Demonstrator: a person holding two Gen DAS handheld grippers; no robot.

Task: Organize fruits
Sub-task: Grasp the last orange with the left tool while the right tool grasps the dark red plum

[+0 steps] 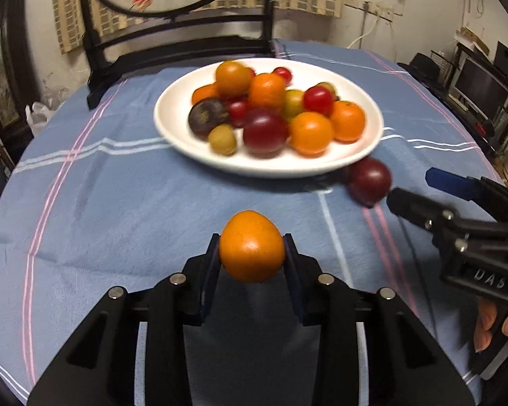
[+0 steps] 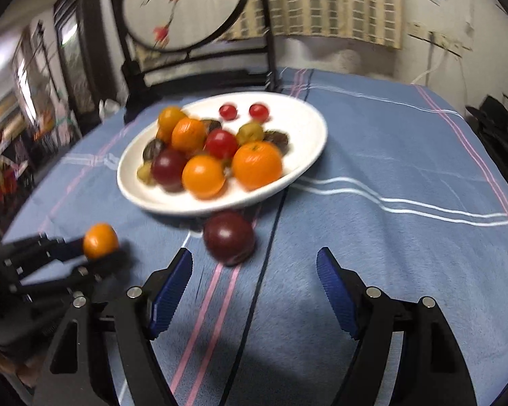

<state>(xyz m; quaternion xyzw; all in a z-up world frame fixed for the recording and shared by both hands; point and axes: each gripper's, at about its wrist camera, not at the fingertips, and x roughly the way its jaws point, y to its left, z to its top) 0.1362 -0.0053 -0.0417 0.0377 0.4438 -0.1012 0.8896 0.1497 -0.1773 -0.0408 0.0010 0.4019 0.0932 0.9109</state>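
Note:
A white plate [image 1: 172, 115] on the blue tablecloth holds several oranges, red tomatoes, dark plums and small green fruits; it also shows in the right wrist view [image 2: 304, 118]. My left gripper [image 1: 251, 248] is shut on an orange [image 1: 251, 246], held above the cloth in front of the plate; the orange also shows in the right wrist view [image 2: 100, 240]. A dark red plum [image 1: 369, 180] lies on the cloth by the plate's near right rim. My right gripper [image 2: 254, 264] is open, with the plum [image 2: 229, 238] just ahead of its fingertips.
A black wooden stand [image 1: 172, 34] with a round painted screen stands behind the plate. The table's edge curves off at left and right. Shelves with a monitor [image 1: 481, 84] stand at the far right.

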